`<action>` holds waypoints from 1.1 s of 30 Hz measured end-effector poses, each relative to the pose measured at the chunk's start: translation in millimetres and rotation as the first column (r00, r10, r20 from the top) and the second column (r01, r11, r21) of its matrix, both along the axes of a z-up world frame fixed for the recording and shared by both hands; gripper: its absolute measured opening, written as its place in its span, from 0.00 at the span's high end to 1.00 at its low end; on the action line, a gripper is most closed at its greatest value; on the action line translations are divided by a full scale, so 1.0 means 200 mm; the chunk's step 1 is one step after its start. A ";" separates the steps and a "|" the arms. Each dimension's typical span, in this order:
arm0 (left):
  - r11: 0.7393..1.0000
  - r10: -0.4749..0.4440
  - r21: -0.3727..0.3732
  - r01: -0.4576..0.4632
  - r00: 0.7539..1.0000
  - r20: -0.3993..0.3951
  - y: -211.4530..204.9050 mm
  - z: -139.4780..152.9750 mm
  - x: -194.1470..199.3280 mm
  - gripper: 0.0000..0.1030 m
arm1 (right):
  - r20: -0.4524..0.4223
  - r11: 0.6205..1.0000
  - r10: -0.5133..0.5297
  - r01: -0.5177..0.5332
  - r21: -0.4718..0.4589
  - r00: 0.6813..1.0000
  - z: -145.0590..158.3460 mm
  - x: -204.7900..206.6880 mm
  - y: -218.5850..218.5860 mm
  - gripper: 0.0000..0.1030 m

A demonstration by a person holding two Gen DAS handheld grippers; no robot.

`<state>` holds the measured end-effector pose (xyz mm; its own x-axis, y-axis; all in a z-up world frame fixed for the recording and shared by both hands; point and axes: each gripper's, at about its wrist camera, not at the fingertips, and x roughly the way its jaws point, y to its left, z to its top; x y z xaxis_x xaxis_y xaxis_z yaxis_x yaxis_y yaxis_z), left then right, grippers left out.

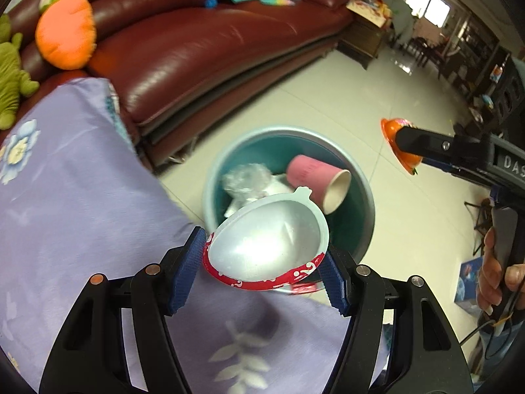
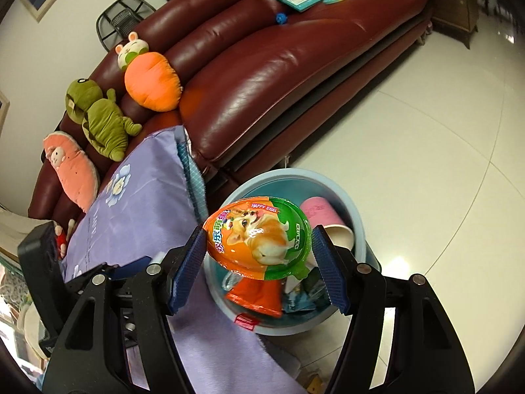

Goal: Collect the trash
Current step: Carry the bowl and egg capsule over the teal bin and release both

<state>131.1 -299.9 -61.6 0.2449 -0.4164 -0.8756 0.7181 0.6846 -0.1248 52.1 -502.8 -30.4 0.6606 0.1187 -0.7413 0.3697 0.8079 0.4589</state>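
While both grippers clamp egg halves above the bin's rim, bare floor lies rightward.

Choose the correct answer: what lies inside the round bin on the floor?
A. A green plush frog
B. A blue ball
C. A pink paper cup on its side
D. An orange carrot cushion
C: the left wrist view shows a pink paper cup lying on its side inside the bin, next to some crumpled clear plastic; the plush toys and the ball are on the sofa.
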 end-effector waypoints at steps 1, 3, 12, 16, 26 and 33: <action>1.000 -0.006 0.004 0.006 1.000 -0.005 -0.03 -0.02 0.00 0.35 | 0.000 1.000 -0.001 0.001 0.002 1.000 -0.01 0.00 -0.01 0.39; 1.000 -0.018 0.009 0.018 1.000 -0.016 -0.09 -0.04 -0.01 0.35 | -0.001 1.000 -0.006 0.006 0.010 1.000 -0.02 0.01 -0.04 0.39; 0.997 -0.073 0.023 0.074 0.995 -0.072 -0.26 -0.17 -0.05 0.26 | -0.017 0.999 -0.023 0.023 0.033 1.000 -0.08 0.01 -0.11 0.39; 0.999 -0.035 0.040 0.037 0.998 -0.058 -0.25 -0.19 -0.03 0.18 | -0.027 0.999 -0.013 0.014 0.034 1.000 -0.10 0.03 -0.11 0.39; 0.998 0.057 0.015 -0.057 0.997 -0.056 -0.08 -0.14 -0.02 0.09 | -0.039 0.999 0.023 -0.023 0.023 0.999 -0.10 0.08 -0.04 0.39; 0.992 0.124 0.012 -0.124 0.992 -0.008 0.06 -0.08 -0.03 0.09 | -0.060 0.998 0.069 -0.069 0.003 0.996 -0.09 0.15 0.05 0.38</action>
